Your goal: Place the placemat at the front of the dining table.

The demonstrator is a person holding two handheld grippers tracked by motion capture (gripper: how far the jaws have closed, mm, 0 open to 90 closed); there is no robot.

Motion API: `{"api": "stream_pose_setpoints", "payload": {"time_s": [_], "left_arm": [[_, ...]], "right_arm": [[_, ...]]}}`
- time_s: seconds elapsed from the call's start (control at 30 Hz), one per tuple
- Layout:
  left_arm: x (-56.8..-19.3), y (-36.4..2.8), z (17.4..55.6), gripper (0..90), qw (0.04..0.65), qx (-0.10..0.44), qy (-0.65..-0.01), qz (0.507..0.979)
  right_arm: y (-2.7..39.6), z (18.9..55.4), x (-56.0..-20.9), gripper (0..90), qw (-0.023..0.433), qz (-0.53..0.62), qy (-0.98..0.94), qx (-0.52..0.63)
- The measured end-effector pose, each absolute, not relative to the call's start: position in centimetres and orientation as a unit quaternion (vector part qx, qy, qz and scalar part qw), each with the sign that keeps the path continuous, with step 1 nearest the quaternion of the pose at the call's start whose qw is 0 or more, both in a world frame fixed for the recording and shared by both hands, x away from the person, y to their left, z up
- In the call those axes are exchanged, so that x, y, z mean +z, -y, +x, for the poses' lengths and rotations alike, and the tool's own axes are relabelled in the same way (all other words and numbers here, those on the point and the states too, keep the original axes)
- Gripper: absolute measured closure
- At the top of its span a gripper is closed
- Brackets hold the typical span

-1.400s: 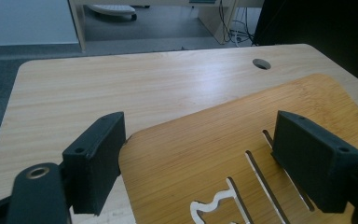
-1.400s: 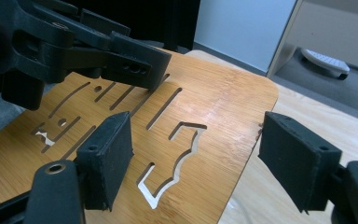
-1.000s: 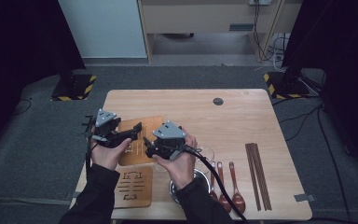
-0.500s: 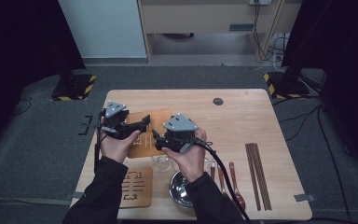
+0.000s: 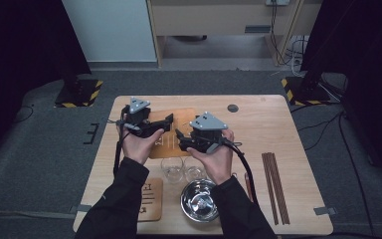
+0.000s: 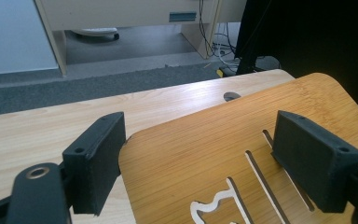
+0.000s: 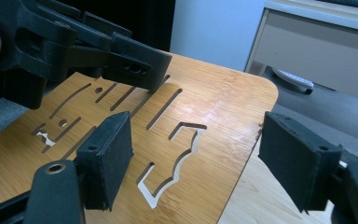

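Since the earlier frames, you carried both hands away from the near edge toward the middle of the table (image 5: 278,124), and the two glasses (image 5: 183,169) and the steel bowl (image 5: 199,200) that your forearms had covered came into sight. Your left gripper (image 5: 169,119) and right gripper (image 5: 179,135) hovered over the slotted bamboo board (image 5: 185,117), tips almost meeting — neither one touching it. Both sets of jaws stood apart with nothing between the pads; in the left gripper view the board (image 6: 205,154) lay flat on the table below them, as it did in the right gripper view (image 7: 200,107). I judged this an approach, not a grasp: the board had not been lifted. A second slotted board (image 5: 149,199) sat near the front left corner, the chopsticks (image 5: 274,184) well apart at the right.
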State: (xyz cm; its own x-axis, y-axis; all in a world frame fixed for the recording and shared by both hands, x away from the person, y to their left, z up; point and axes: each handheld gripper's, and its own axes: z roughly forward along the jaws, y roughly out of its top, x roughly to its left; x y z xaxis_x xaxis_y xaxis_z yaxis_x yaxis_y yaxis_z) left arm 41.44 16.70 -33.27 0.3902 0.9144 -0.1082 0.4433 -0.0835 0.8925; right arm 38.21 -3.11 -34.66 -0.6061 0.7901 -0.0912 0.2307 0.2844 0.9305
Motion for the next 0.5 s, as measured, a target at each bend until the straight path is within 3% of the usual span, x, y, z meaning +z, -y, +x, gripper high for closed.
{"api": "stream_pose_setpoints", "payload": {"time_s": [0.5], "left_arm": [[-33.3, -13.8, 44.2, 17.8, 0.464, 0.247, -0.487, 0.697]], "right_arm": [[6.2, 40.6, -34.9, 25.7, 0.282, 0.352, -0.74, 0.498]]}}
